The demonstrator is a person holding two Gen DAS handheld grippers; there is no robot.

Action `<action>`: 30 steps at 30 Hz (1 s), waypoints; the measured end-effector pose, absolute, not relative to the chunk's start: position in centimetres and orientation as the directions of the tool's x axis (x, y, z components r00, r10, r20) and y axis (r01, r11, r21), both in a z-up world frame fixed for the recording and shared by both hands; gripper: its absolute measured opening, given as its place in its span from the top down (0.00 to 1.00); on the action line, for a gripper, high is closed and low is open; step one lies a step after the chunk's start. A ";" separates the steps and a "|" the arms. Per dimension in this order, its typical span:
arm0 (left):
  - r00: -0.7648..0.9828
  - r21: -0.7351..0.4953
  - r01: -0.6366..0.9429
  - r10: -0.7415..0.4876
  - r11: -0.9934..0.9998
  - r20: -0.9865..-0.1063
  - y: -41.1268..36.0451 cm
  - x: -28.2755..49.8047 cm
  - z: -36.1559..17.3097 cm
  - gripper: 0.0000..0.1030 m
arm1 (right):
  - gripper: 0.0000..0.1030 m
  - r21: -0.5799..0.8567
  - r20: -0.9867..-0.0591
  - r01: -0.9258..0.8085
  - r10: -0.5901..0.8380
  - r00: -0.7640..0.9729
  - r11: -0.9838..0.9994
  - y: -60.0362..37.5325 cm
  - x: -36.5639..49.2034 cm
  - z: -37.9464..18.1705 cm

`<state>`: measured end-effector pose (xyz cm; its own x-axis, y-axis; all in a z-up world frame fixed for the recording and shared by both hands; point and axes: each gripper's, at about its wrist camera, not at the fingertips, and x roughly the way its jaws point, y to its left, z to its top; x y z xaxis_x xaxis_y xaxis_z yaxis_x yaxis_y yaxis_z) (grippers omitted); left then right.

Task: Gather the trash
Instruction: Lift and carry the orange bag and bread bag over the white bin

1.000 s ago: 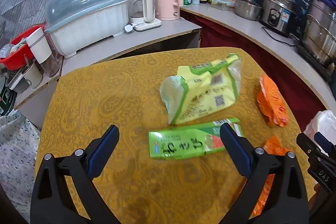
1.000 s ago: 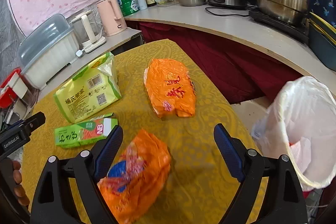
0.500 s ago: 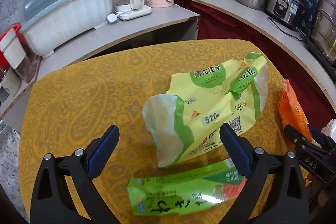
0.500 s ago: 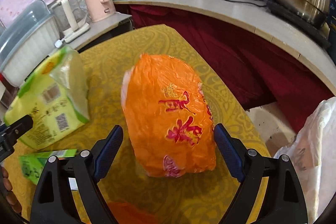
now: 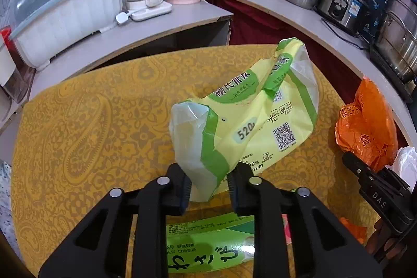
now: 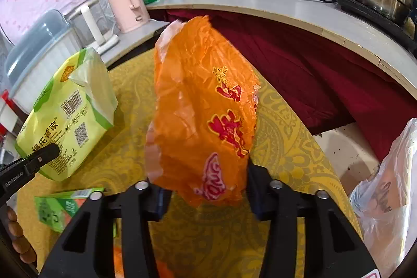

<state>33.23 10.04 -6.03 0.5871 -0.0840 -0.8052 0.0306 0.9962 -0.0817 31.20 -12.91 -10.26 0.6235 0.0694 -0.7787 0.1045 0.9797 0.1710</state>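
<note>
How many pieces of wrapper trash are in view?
4. Yellow-green bag pinched in the closing left tool; orange bag in the closing right tool; green packet on the table below the left tool; second orange wrapper, mostly hidden, at the near edge. Others may be hidden.

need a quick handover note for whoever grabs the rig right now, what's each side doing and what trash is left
Left hand-held gripper: jaws closing on the corner of the yellow-green bag.
Right hand-held gripper: jaws closing on the orange bag.
Both bags are over the yellow table. Nothing visibly binned yet.
Left to do: drop both in the white bin bag at the right, then collect the green box and the second orange wrapper.
</note>
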 end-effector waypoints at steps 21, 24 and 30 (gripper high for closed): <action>0.700 -0.092 0.137 -0.162 0.986 -0.696 5.0 24.7 4.5 0.89 | 0.73 0.229 -0.618 0.094 0.070 0.783 0.969 -16.7 21.9 1.6; 0.711 -0.095 0.164 -0.185 0.982 -0.679 3.6 23.1 5.9 0.89 | 0.73 0.229 -0.598 0.109 0.051 0.800 0.967 -18.1 19.9 2.8; 0.724 -0.095 0.223 -0.231 0.970 -0.651 0.2 20.3 8.0 0.89 | 0.73 0.225 -0.570 0.145 0.009 0.822 0.963 -21.0 16.1 4.9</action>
